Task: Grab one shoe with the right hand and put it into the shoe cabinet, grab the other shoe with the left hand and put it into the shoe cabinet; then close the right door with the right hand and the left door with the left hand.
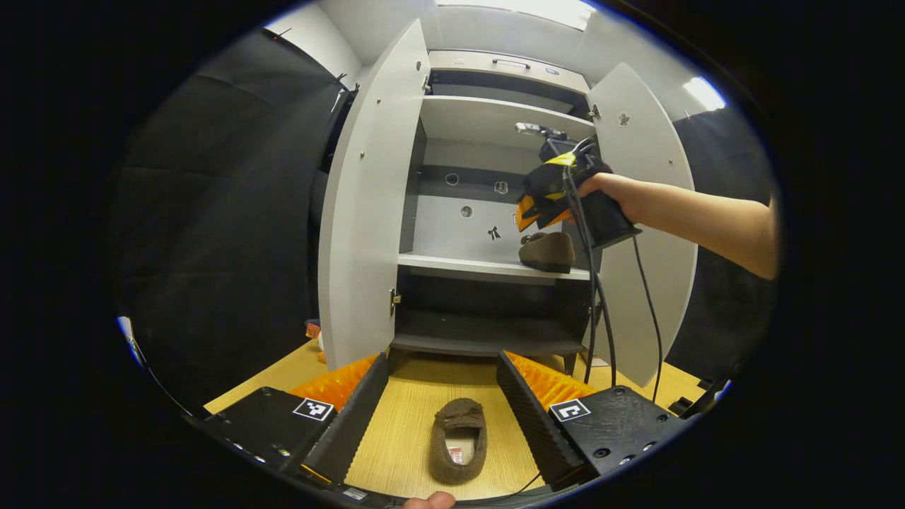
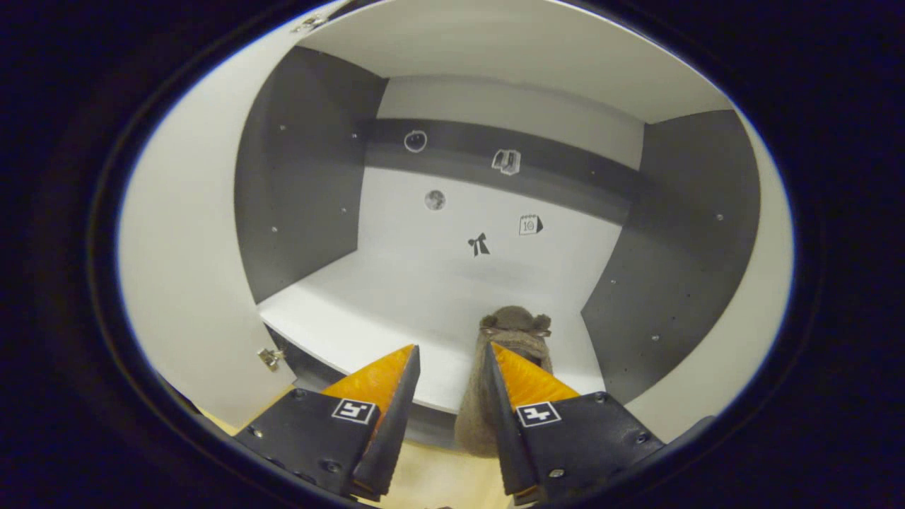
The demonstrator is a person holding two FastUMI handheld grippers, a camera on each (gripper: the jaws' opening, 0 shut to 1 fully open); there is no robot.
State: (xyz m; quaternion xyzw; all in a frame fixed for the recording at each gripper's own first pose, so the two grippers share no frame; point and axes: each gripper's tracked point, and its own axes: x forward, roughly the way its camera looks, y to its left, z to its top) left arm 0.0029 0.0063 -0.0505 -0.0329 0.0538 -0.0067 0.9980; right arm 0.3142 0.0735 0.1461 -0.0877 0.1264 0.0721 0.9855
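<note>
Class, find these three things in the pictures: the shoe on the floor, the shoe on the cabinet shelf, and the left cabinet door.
shoe on the floor (image 1: 458,442), left gripper view, insole opening.
shoe on the shelf (image 1: 548,252), left gripper view, side.
left cabinet door (image 1: 368,212), left gripper view, inner face.

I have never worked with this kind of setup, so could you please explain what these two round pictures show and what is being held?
There is no robot here: a person holds a pair of two-finger tongs in each hand, and a camera rides on each pair, looking forward along its fingers.

The left gripper view looks down between the open left tongs at a brown shoe lying on the wooden floor. Beyond it stands the cabinet with both doors open. The person's hand holds the right tongs up at the middle shelf, above a second shoe resting there.

The right gripper view is taken from inside that opening: the right tongs are open, and the second shoe sits on the shelf, partly behind the right-hand finger. Neither pair grips anything.
</note>
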